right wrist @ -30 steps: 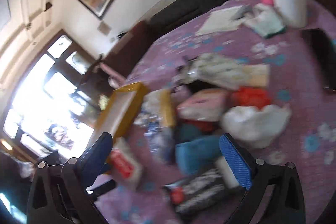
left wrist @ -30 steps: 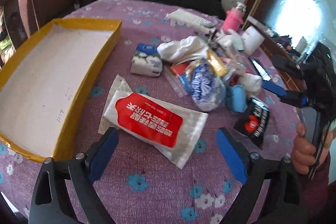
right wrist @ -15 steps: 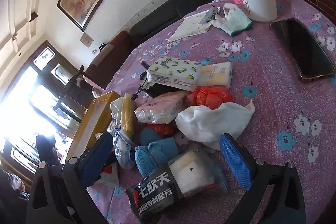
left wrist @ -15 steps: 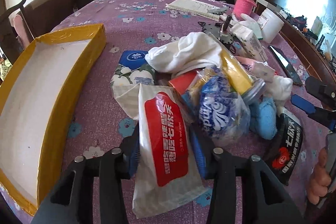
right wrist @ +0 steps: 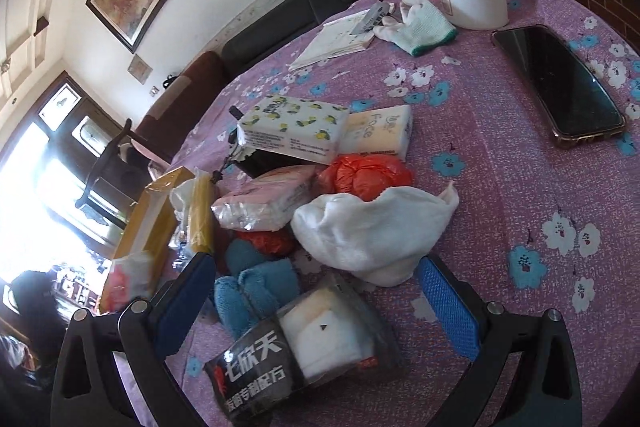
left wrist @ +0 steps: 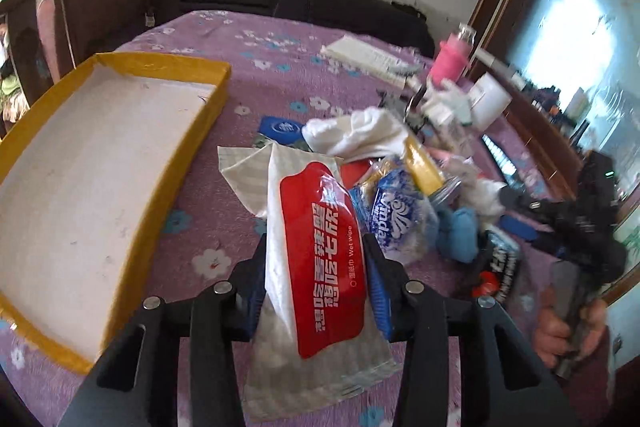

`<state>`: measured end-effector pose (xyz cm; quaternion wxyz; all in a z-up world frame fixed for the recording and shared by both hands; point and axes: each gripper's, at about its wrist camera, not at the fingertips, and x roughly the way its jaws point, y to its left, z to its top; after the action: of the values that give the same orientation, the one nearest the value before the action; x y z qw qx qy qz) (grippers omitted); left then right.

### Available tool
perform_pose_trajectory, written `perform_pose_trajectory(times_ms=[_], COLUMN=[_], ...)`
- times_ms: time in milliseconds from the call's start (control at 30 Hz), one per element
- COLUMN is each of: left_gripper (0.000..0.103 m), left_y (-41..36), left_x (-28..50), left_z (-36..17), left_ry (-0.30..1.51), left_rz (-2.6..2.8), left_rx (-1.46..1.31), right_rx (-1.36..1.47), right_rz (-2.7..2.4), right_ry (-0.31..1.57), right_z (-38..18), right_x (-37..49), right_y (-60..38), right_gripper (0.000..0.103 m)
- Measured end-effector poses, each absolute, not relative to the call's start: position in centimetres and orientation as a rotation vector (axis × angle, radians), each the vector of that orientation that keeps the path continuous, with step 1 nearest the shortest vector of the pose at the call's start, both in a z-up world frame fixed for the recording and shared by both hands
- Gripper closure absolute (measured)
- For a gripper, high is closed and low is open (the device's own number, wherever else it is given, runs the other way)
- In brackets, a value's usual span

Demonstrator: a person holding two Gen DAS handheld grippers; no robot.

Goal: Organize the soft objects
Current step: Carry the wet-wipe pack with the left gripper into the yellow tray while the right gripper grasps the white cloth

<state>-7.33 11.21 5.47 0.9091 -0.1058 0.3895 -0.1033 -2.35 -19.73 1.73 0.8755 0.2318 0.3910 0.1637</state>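
Pinching a red-and-white wet wipe pack (left wrist: pixel 320 251) by its two long sides, the left gripper (left wrist: pixel 316 283) has its blue pads pressed tight on the pack and holds it lifted above the purple flowered tablecloth (left wrist: pixel 248 47), in the middle of the tabletop toward the near edge. Just left of it lies the yellow-rimmed box (left wrist: pixel 200 131), white inside, along the tabletop's left edge. Behind and right of the pack sits the heap of soft goods: a white cloth (left wrist: pixel 360 131), a blue Vinda tissue pack (left wrist: pixel 394 219), a blue towel (left wrist: pixel 460 235). The right gripper (right wrist: pixel 316 303) hangs with its jaws spread wide and nothing between them, over a black tissue packet (right wrist: pixel 280 359) at the near edge.
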Motion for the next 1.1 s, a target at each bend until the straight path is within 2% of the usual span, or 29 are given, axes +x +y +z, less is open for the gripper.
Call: perform_pose_trajectory(times_ms=[167,333,500,600,667,700,733,833,1100], left_gripper=[0.061,0.061,0.061,0.061,0.061,0.061,0.061,0.061,0.061], left_y=[14.1,16.5,18.2,18.8,19.4,19.6,19.9,21.2,25.7], left_x=[-10.7,-13.3,-14.6,-15.1,-15.4,-15.5,-15.7,-15.8,-14.0], left_z=[7.2,8.7,9.3,9.2,9.1,9.0,9.0,8.9,9.6], left_ry=[0.738,0.671,0.631,0.627,0.627,0.626,0.625,0.62,0.637], left_rz=[-0.229,-0.219,-0.226,-0.225,-0.219,-0.213,-0.206,-0.18,-0.14], left_rx=[-0.288,-0.269,-0.288,-0.295,-0.298,-0.3,-0.301,-0.316,-0.352], right_rx=[0.441,0.359,0.231,0.149,0.11,0.113,0.132,0.183,0.142], right_rz=[0.24,0.134,0.081,0.044,0.021,0.026,0.041,0.049,0.138], right_ry=[0.802,0.774,0.853,0.91,0.948,0.96,0.974,0.972,0.827], right_z=[1.8,4.2,5.1,4.4,3.5,3.1,2.8,3.0,10.7], right_x=[-2.5,-3.3,-1.5,0.0,1.0,1.2,1.4,1.0,-3.8], right_y=[-20.2,-20.4,-18.6,-17.1,-16.4,-16.3,-16.5,-17.0,-14.7], right_gripper=[0.0,0.001,0.016,0.02,0.03,0.043,0.063,0.085,0.086])
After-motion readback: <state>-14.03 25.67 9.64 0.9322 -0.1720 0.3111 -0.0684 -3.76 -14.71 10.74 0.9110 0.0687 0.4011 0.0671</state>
